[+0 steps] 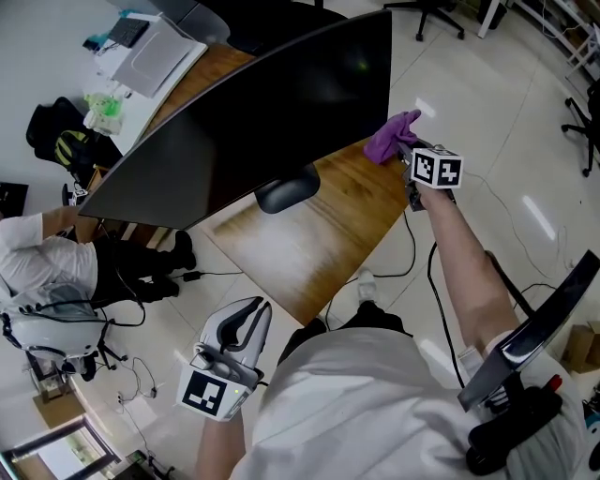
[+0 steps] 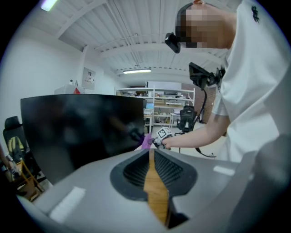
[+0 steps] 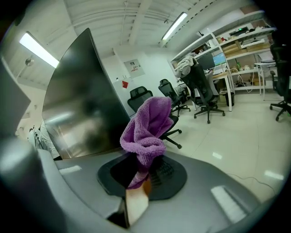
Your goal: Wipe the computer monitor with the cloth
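Note:
A large curved black monitor (image 1: 253, 112) stands on the wooden desk (image 1: 309, 244), its screen dark (image 2: 82, 132). My right gripper (image 1: 405, 150) is shut on a purple cloth (image 1: 392, 136), held at the monitor's lower right corner just off the screen edge (image 3: 82, 109). The cloth (image 3: 148, 127) bunches upward out of the right gripper (image 3: 143, 175), with one end pinched between its pads. My left gripper (image 1: 246, 319) hangs low near my body, off the desk's front corner. It (image 2: 152, 157) is shut on nothing and points toward the screen, the cloth (image 2: 146, 141) and the right gripper (image 2: 160, 139).
The monitor's dark oval stand base (image 1: 286, 190) rests mid-desk. A seated person (image 1: 37, 262) is at the left, near a black bag (image 1: 56, 131). A laptop and papers (image 1: 150, 52) lie on the far desk. Office chairs (image 1: 436, 14) and cables (image 1: 412, 253) occupy the floor.

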`<state>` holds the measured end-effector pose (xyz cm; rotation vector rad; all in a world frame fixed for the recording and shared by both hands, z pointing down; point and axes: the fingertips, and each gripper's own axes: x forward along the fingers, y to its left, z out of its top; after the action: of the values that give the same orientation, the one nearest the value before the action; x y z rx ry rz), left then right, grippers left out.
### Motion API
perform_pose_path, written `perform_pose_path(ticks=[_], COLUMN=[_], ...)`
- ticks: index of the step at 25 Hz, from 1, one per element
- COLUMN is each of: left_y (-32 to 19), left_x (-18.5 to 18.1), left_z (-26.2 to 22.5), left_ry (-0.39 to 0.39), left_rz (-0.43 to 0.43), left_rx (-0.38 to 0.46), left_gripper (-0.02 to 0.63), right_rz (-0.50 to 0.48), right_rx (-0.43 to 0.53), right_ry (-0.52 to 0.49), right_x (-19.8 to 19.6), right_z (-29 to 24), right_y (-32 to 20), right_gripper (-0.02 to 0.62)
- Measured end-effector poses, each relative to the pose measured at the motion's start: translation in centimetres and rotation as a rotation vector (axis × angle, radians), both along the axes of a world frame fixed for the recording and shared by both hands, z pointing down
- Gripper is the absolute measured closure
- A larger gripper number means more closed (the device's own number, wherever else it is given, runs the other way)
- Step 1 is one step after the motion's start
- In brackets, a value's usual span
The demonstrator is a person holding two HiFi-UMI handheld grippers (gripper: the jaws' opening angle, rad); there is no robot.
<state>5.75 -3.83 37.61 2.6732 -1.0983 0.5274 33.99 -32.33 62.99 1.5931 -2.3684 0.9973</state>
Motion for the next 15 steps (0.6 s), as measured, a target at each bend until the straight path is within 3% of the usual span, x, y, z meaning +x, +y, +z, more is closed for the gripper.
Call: perform_pose_path(ticks=[8, 15], left_y=[0.8, 1.1], left_x=[-1.4, -3.1], left_z=[0.7, 0.9], left_ry=[0.005, 0.014], left_rz=[0.015, 0.027], left_rx=[-0.006, 0.0], left_gripper=[0.549, 0.549], right_rz=[0.121, 0.15], right_rx=[-0.029, -0.035], right_ry=[-0.041, -0.046], right_x=[-0.9, -2.7], right_z=[0.5, 0.3], right_y=[0.3, 0.9], right_gripper=[0.548, 0.548])
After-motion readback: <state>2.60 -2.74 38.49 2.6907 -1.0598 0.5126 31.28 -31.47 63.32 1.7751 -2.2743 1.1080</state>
